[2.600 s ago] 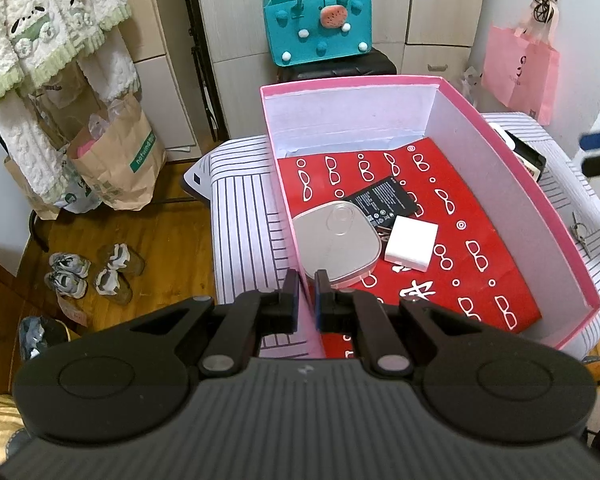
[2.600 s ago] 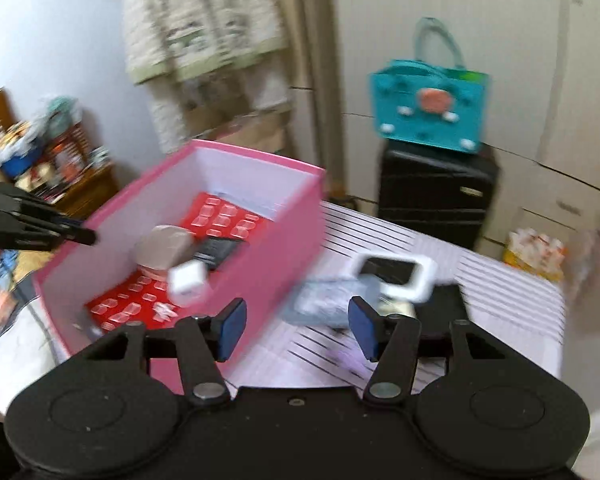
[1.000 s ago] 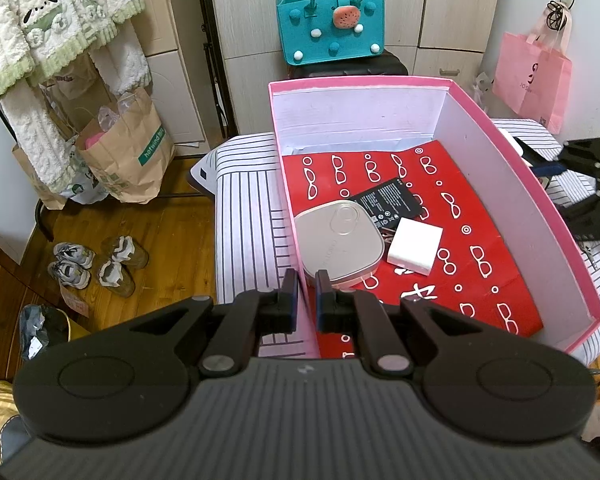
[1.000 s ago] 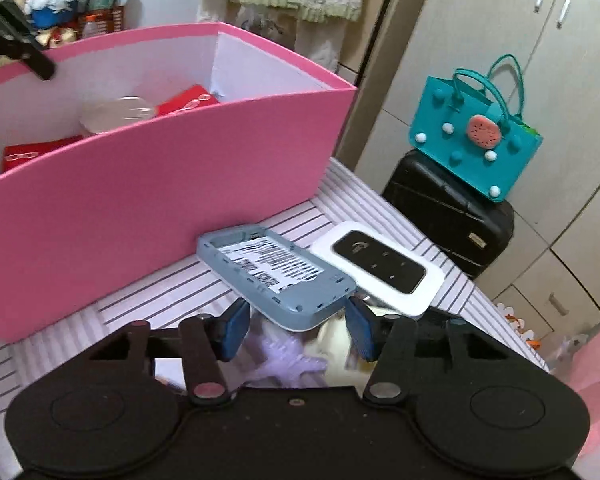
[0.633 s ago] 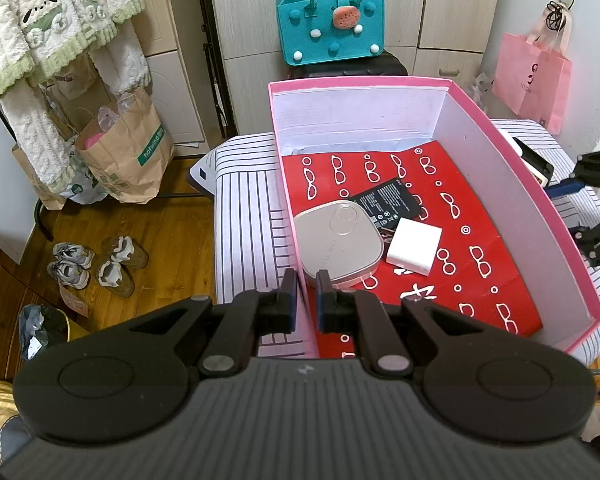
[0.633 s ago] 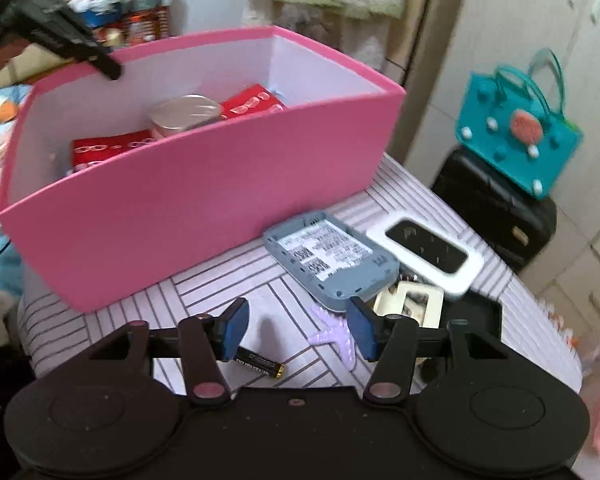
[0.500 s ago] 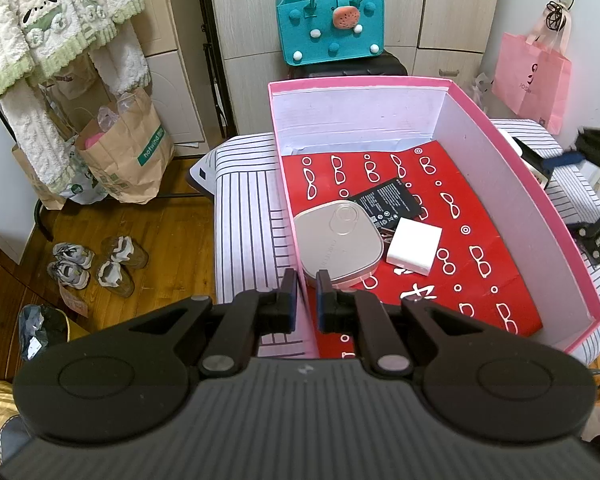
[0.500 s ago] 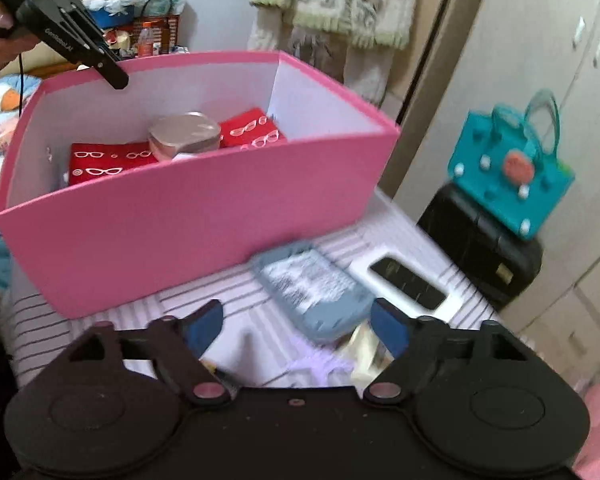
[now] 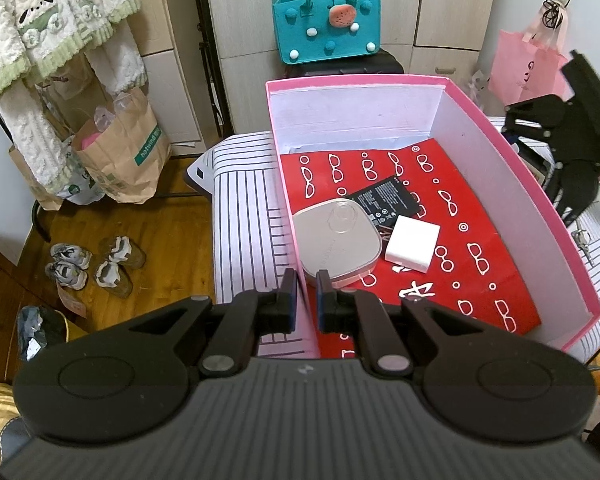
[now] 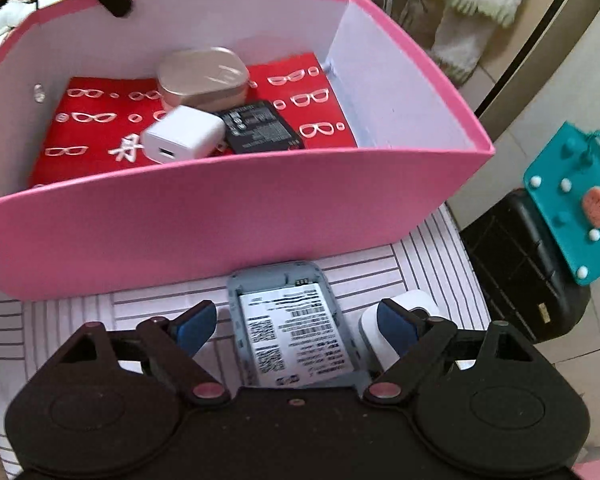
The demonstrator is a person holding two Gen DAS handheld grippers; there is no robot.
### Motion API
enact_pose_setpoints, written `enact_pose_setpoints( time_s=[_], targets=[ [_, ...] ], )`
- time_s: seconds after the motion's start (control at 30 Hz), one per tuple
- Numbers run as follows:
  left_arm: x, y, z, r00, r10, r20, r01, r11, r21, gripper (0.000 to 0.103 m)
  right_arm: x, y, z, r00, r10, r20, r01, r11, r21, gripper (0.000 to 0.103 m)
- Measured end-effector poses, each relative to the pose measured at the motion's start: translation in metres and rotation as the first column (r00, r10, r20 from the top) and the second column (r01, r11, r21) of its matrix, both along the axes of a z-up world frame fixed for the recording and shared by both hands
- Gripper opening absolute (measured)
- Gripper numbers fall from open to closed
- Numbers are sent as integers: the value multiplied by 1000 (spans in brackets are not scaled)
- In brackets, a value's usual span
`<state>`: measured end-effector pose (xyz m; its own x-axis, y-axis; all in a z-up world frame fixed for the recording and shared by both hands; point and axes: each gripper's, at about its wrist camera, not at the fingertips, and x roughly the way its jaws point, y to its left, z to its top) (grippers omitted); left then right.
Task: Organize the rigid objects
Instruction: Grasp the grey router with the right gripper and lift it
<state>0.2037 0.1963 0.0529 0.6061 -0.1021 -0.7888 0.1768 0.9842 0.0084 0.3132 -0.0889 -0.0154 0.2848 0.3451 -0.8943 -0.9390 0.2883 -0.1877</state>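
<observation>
**Left gripper clamped on box wall, right gripper spread over grey device shell**

Only the left wrist view shows the left gripper [image 9: 307, 294] with its two fingers pinched on the near side wall of the open pink cardboard box [image 9: 516, 152], one finger outside and one inside. It also shows the box floor whole: a red sheet printed with white glasses [image 9: 452, 280], a rounded beige tin [image 9: 336, 240] near the gripped wall, a black flat battery [image 9: 388, 196] just behind the tin, and a white cube charger [image 9: 412, 248] just beside it. The far right half of the floor lies bare. The right gripper [image 9: 556, 136] appears beyond the box's right wall.

Only the right wrist view shows what lies outside that wall. The right gripper [image 10: 292, 328] has its blue-padded fingers spread wide and holds nothing. Between them on the striped white tablecloth [image 10: 60, 320] lies a grey-blue plastic device shell with a white barcode label [image 10: 292, 332], its far end close to the pink wall. A white rounded device [image 10: 416, 304] sits just right of it, partly behind the right finger. A black suitcase [image 10: 520, 272] stands beyond the table edge.
</observation>
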Motion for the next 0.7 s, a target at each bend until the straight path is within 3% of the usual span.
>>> enact_pose_setpoints(
  time_s=[0.13,0.27,0.47,0.7],
  targets=[
    [-2,0,0,1000,-10,-2,10,1000,-2,8,0,0,-3,998,-36,-56,34,999,-26,75],
    [-3,1,0,1000,-14,3,14,1000,1,8,-15,2,0,995,-98,-21,97,994,-53,64],
    [-3,1,0,1000,-16,2,16,1000,0,8,-38,-7,13,948,-317,24,316,948,26,64],
    [-2,-1,-1,1000,-21,-1,21,1000,12,8,-53,-29,34,903,-428,30,422,899,119,64]
  ],
)
